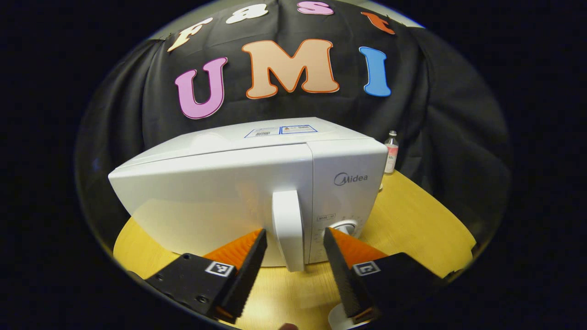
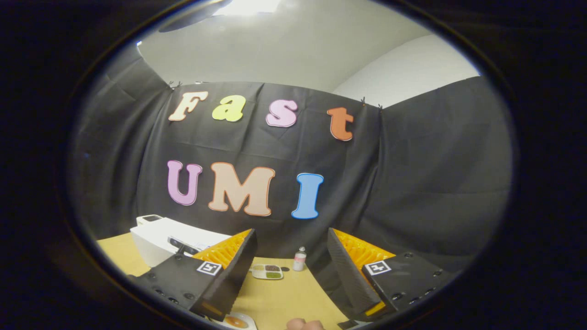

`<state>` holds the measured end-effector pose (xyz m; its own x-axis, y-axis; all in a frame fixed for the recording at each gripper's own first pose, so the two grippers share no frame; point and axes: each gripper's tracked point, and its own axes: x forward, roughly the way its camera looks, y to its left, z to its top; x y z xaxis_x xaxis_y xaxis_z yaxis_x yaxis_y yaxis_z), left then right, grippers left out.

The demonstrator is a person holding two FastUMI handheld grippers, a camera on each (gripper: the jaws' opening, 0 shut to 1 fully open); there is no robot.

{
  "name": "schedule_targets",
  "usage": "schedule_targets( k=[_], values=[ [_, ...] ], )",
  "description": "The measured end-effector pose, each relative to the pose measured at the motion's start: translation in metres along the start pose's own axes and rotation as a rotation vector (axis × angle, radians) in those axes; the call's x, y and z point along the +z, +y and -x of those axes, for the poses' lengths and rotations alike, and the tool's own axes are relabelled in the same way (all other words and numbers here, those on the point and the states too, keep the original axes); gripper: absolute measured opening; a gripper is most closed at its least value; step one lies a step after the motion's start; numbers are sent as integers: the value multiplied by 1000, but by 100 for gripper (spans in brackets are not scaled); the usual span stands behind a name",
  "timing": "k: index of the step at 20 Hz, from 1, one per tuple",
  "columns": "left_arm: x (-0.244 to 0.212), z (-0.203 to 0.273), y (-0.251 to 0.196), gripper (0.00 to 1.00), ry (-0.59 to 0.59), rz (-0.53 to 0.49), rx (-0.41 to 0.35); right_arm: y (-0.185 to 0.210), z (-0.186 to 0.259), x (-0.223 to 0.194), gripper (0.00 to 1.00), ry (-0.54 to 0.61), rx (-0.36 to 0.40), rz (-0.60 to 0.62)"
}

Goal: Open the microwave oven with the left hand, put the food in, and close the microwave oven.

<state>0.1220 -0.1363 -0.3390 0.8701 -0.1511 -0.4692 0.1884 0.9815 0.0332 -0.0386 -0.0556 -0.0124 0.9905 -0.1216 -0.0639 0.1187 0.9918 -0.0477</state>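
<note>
Left gripper view, jaws: the left gripper point(image 1: 293, 238) is held wide apart, with the door handle point(image 1: 288, 229) of the microwave oven point(image 1: 238, 192) framed between the two fingers; no contact with the handle is seen.
Left gripper view, oven: the door is shut, and the oven is set toward the back edge of the table point(image 1: 412, 224), its control dial point(image 1: 345, 228) just right of the handle.
Left gripper view, risk: if the jaws are closed too shallow on the handle, a slip off it is likely when the door is pulled; a pull made off the hinge arc could drag the whole oven across the table.
Left gripper view, extras: a small bottle point(image 1: 391, 152) is seen standing near the back right edge, beside the oven.
Right gripper view, jaws: the right gripper point(image 2: 291, 250) is also spread wide and nothing is held between its fingers.
Right gripper view, food: a divided tray of food point(image 2: 267, 271) is shown lying on the table point(image 2: 284, 298) toward its far edge, just beside a bottle point(image 2: 299, 259); the tray is not seen from the left gripper.
Right gripper view, risk: the bottle could be knocked over when the tray is reached for, given how close they sit.
Right gripper view, doubtful: a round plate-like thing point(image 2: 236, 321) is cut off at the near edge; what it carries is perhaps orange food, but that cannot be told.
</note>
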Motion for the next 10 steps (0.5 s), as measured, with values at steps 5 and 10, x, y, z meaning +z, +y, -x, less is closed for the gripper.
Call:
schedule_targets(
  k=[5,10],
  values=[
    [-1,0,0,20,5,-7,7,4,-3,-1,97,2,21,-2],
    [2,5,-2,13,-23,-22,-58,15,-5,-5,97,1,60,-18]
  ],
)
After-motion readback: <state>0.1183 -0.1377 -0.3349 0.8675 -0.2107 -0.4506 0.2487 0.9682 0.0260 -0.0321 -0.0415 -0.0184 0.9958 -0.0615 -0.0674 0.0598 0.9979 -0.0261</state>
